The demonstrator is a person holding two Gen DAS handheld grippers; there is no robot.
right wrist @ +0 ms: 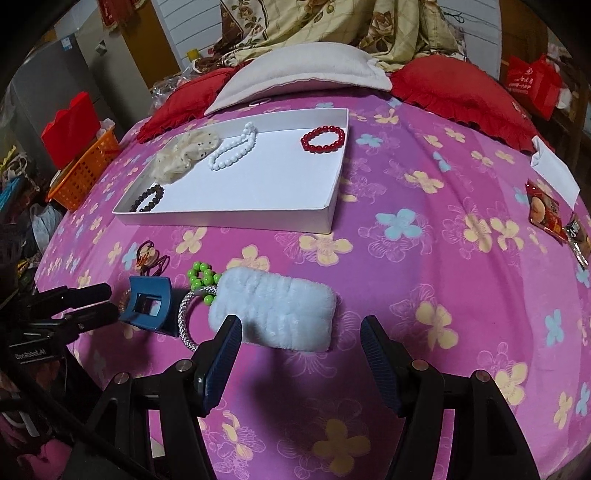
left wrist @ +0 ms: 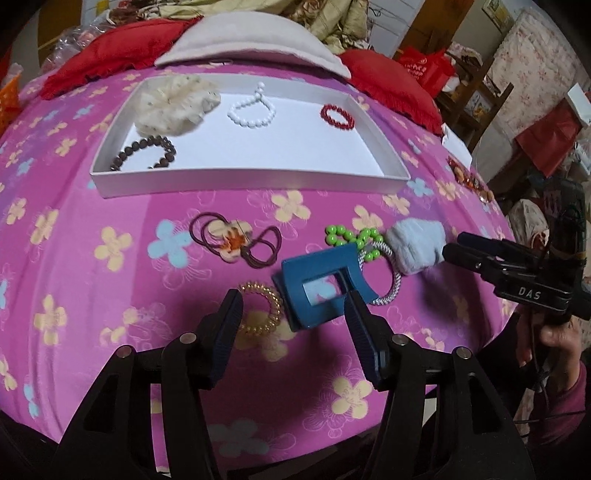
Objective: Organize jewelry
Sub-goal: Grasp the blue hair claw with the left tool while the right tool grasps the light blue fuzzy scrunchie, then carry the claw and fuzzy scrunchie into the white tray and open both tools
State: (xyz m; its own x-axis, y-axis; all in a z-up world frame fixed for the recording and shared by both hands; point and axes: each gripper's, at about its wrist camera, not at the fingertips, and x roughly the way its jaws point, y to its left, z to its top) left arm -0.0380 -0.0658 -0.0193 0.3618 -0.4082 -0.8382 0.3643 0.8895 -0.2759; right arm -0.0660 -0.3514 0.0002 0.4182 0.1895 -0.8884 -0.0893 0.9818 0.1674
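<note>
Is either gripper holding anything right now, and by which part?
Nothing is held. The left gripper is open around the blue plastic hair claw; the right gripper is open over the fluffy white scrunchie.

This is a lived-in bedroom in a home; the working surface is a bed spread with a pink floral sheet (right wrist: pixel 424 236); a pale pillow (right wrist: pixel 303 70) lies at its head between two red frilled cushions (right wrist: pixel 461 96), with a rumpled floral quilt (right wrist: pixel 332 26) heaped behind; an orange plastic basket (right wrist: pixel 83 173) stands beside the bed among household clutter; red shopping bags (left wrist: pixel 424 68) and a wooden shelf (left wrist: pixel 476 107) crowd the far side; snack packets (right wrist: pixel 545 206) lie on the sheet.
</note>
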